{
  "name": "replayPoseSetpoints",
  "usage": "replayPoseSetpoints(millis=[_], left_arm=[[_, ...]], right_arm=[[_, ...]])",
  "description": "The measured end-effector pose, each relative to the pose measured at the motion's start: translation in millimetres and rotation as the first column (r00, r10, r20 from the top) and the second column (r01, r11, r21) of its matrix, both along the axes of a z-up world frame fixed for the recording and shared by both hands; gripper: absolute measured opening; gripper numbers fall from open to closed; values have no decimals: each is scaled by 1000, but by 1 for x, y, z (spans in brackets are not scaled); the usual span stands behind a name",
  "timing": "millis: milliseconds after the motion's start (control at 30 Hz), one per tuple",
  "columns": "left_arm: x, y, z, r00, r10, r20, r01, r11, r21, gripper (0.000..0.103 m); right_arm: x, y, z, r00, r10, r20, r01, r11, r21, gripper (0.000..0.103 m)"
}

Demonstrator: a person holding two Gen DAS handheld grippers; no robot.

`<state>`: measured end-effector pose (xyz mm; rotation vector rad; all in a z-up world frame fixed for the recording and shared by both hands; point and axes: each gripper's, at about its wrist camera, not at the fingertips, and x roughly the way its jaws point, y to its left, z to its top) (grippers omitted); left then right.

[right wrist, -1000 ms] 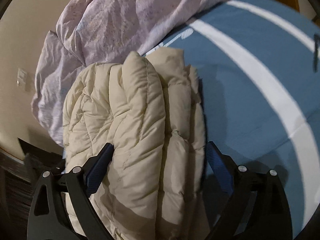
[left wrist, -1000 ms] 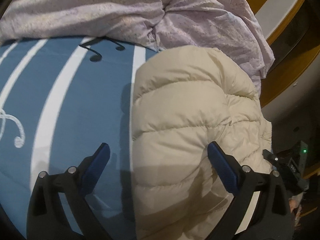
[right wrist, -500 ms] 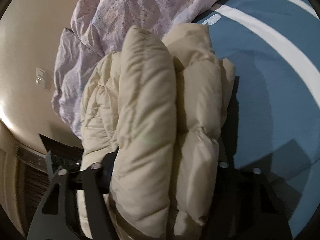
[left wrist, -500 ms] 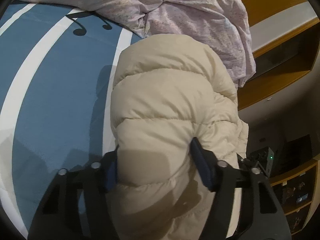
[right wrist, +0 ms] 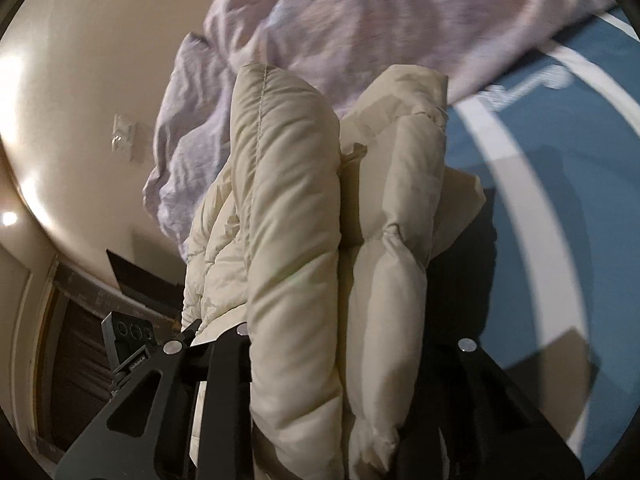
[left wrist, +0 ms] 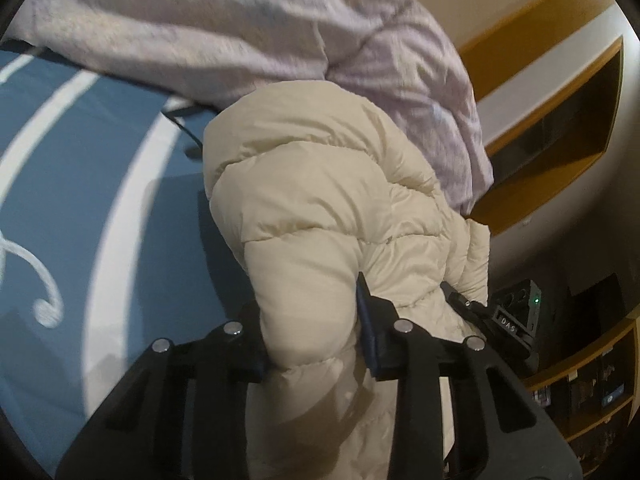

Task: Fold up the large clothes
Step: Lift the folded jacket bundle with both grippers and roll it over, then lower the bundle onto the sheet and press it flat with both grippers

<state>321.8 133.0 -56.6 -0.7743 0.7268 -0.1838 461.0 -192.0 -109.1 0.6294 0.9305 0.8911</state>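
The folded jacket (left wrist: 320, 208) is gripped by the fingers of both the left gripper (left wrist: 310, 340) and the right gripper (right wrist: 340, 340), held bunched above the bed (left wrist: 80, 180) beside the quilt (left wrist: 240, 20), so the carrying step is judged underway, and a level set-down is called for next.

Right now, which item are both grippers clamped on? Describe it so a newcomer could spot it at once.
On the blue bedsheet with white curved stripes, just below the crumpled lilac duvet, sits the cream puffer jacket. The left gripper and right gripper both pinch it. Its stitched, puffy cream panels set it apart from the thin, wrinkled lilac fabric.
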Motion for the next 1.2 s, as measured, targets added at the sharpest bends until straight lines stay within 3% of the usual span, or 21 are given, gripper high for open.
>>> replayPoseSetpoints(millis=[167,433,533,567,600,633,667,700,733,800,867,1000,1067,1200], left_arm=[[-6,33,5,998,60,36,-60,998,-1,34],[2,52,-18,994,109,-5,-108,992,63,34],[5,51,-21,991,135,-17,-132,986,102,39],[6,51,-20,989,144,-22,-141,983,122,41],[5,49,-17,987,159,-28,-153,977,149,47],[4,48,-14,984,174,-32,-166,970,175,52],[3,47,-10,981,193,-37,-181,961,208,56],[1,45,-6,976,215,-41,-198,947,254,67],[-1,43,-2,973,228,-38,-208,934,289,76],[-3,38,8,970,241,-22,-217,908,357,83],[-5,29,19,970,242,-6,-217,878,426,90],[0,-2,37,975,219,24,-195,809,555,98],[3,-15,40,977,211,31,-187,777,601,99],[8,-26,42,978,201,54,-191,760,621,99]], right_arm=[[9,31,4,998,46,31,-47,999,23,25],[25,59,-14,999,45,21,-43,996,-72,26],[22,62,-9,999,20,33,-15,988,-156,41],[19,62,-6,999,7,46,2,981,-194,51],[15,59,0,997,-19,74,37,968,-250,62],[11,56,5,994,-36,102,64,956,-285,67],[5,52,9,989,-55,137,97,942,-322,76],[-2,46,20,977,-86,195,155,915,-373,83],[-5,42,25,967,-104,232,193,896,-401,85],[-17,36,43,931,-137,339,294,832,-470,101],[-25,41,53,911,-129,391,323,812,-486,102],[-36,70,61,912,-58,406,304,760,-574,102],[-45,77,61,904,-34,427,298,767,-568,102],[-52,88,69,881,-33,472,283,837,-469,102]])
